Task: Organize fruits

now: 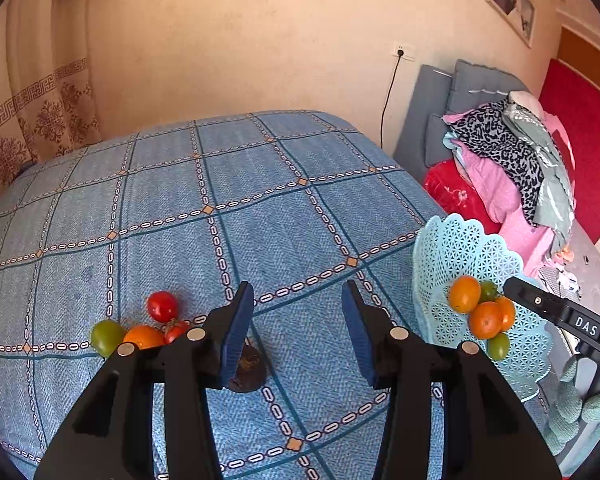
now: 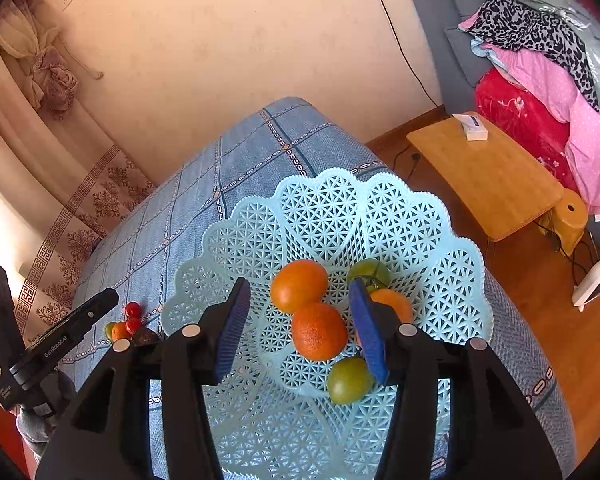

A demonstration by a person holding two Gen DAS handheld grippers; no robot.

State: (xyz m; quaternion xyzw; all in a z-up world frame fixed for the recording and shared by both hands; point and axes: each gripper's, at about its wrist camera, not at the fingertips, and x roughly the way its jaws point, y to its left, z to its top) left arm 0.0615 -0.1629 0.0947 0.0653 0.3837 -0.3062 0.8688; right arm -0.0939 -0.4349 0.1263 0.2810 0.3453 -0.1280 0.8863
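The left gripper (image 1: 298,332), jaws apart and empty, has the round dark brown fruit (image 1: 247,368) beside its left pad, nearer than the right gripper (image 2: 300,328).

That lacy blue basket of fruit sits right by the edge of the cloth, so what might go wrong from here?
The basket stands close to the table edge, above the floor; a nudge from the right gripper, open over the oranges, might tip it. The loose red tomato could roll off if bumped. The dark fruit lies half hidden behind one of the left gripper's fingers, so a blind grab may miss.
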